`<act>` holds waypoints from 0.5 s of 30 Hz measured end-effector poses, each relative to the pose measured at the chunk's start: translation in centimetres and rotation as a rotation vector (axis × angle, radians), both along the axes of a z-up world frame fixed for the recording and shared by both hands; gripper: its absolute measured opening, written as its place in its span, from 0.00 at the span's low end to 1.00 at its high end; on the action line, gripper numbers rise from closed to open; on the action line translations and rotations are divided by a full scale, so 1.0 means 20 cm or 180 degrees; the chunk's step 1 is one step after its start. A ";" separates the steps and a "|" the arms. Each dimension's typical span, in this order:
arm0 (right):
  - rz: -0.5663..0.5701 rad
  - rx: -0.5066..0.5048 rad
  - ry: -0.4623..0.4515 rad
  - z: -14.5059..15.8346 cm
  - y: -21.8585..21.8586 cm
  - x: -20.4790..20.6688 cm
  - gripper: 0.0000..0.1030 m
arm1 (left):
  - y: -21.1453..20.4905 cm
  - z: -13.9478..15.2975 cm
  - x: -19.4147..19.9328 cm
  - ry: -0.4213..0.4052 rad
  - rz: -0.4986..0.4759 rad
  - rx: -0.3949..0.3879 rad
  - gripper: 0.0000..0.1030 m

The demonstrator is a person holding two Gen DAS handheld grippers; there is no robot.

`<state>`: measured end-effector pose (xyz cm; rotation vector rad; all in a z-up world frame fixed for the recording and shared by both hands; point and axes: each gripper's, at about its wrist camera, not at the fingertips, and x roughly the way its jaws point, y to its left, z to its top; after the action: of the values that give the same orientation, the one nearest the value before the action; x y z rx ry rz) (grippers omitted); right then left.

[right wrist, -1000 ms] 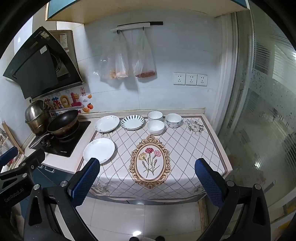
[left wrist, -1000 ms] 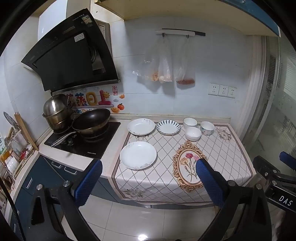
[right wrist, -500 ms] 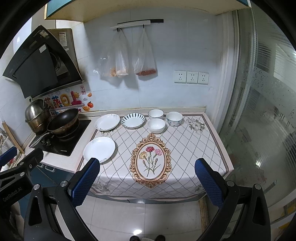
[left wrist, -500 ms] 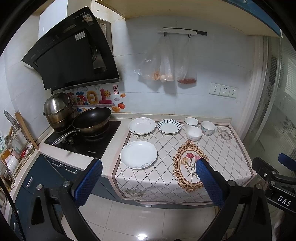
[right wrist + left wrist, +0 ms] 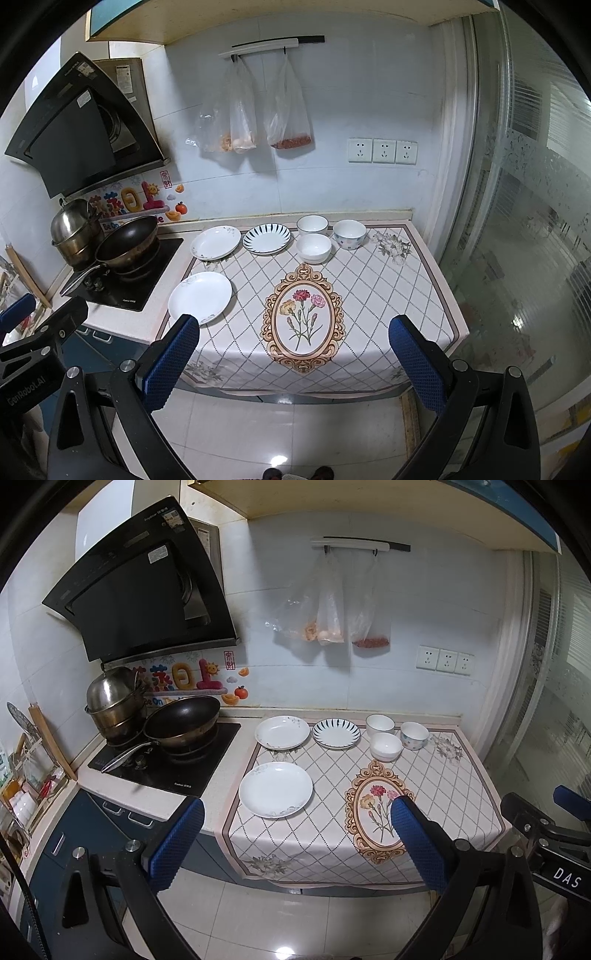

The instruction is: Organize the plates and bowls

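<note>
Both tools are hanging back off the counter edge, holding nothing: left tool spread wide, right tool same. On the patterned cloth there's a plain white plate at the front-left corner, then along the back wall a white plate with a floral rim just beside a blue-striped plate. Right of those sit 3 bowls in a tight cluster: white bowl at the back, white bowl in front, patterned bowl on the right (can't tell if they're touching). Wok sits on the stove, left.
</note>
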<state>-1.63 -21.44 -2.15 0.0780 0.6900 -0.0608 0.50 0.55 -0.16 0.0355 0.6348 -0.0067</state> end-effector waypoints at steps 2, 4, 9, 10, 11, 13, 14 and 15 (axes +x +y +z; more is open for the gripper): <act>-0.0005 0.0009 0.0009 0.00 0.00 0.00 1.00 | 0.00 0.00 0.00 -0.0003 0.0003 0.0008 1.00; -0.0009 0.0008 0.0009 0.00 0.00 0.00 1.00 | 0.00 0.00 0.00 -0.0005 0.0002 0.0004 1.00; -0.0006 0.0013 0.0011 -0.01 -0.01 -0.01 1.00 | 0.00 0.00 -0.01 -0.0002 0.0000 0.0008 1.00; -0.0007 0.0012 0.0011 -0.01 -0.01 0.00 1.00 | 0.00 0.00 -0.01 0.0000 0.0001 0.0007 1.00; -0.0007 0.0013 0.0014 -0.01 -0.01 0.00 1.00 | 0.00 -0.01 -0.01 -0.0001 0.0001 0.0011 1.00; -0.0006 0.0024 0.0018 0.00 -0.01 0.00 1.00 | 0.00 -0.01 -0.01 -0.0003 0.0001 0.0011 1.00; -0.0007 0.0034 0.0018 -0.01 -0.01 -0.01 1.00 | 0.00 -0.01 -0.01 -0.0004 0.0000 0.0012 1.00; -0.0006 0.0041 0.0018 -0.01 -0.01 -0.01 1.00 | 0.00 -0.01 -0.01 -0.0004 -0.0003 0.0009 1.00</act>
<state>-1.78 -21.62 -2.26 0.0910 0.6961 -0.0584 0.34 0.53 -0.29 0.0385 0.6335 -0.0065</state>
